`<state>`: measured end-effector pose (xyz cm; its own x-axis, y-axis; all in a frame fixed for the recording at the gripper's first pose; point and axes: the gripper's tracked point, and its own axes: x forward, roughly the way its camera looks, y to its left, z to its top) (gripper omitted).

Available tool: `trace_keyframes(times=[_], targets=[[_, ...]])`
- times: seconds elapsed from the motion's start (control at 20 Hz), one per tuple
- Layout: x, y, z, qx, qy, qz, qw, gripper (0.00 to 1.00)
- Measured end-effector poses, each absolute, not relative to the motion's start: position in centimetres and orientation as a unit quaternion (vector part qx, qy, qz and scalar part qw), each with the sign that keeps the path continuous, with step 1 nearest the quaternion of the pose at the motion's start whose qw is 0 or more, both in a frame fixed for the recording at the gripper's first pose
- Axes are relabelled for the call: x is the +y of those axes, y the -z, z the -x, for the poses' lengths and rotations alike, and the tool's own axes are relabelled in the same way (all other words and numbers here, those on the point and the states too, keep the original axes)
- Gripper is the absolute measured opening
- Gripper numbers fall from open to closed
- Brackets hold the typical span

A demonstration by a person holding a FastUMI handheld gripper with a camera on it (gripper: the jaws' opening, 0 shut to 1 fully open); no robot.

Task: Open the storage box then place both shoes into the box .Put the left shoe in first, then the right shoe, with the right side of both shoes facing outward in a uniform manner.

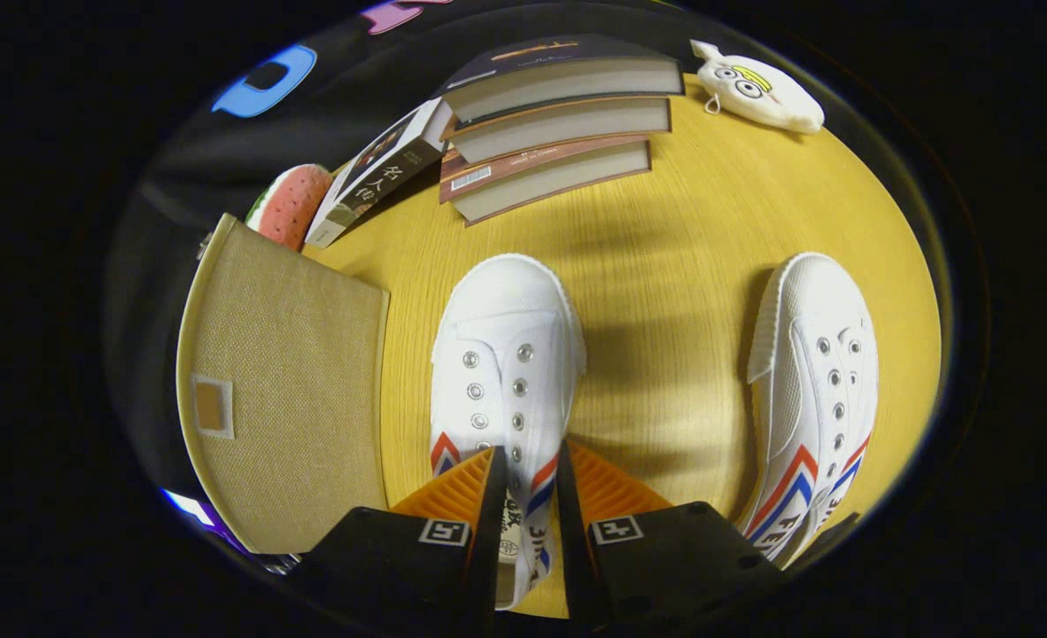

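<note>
Stretching under everything is a yellow wood-grain table (692,266), the biggest thing in sight. On its left side lies the storage box (284,390), a flat tan woven panel with a small pale label patch facing up — its lid looks closed, though I cannot tell for certain. Beyond it, at the far side of the table, sits a stack of three books (559,124), with a fourth book (382,177) leaning against the stack's left side. Just left of that leaning book, behind the box's far corner, a watermelon-patterned toy (291,204) peeks out.

Two white canvas shoes with red and blue chevron stripes stand toes away from the camera. The nearer shoe (506,354) is just right of the box, its heel end running down between the fingers. The other shoe (816,390) stands well apart to the right, tilted a little.

At the far right corner of the table rests a small white plush toy (758,89).

The gripper (528,478) has its fingers drawn close together — a narrow gap only — with the nearer shoe's rear collar between them; whether both fingers actually press on it I cannot tell.
</note>
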<state>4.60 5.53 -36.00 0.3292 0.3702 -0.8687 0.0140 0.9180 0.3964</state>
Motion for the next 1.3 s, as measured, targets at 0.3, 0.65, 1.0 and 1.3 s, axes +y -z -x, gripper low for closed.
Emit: trace_keyframes(times=[0.3,0.65,1.0,1.3], targets=[[4.9,36.2,-4.5,0.566,-0.099,-0.217,0.789,0.1],[6.0,34.2,-3.1,0.561,-0.098,-0.282,0.772,0.06],[5.8,26.4,-2.9,0.518,-0.113,-0.281,0.8,0.06],[7.7,17.8,-3.3,0.476,-0.126,-0.285,0.822,0.05]])
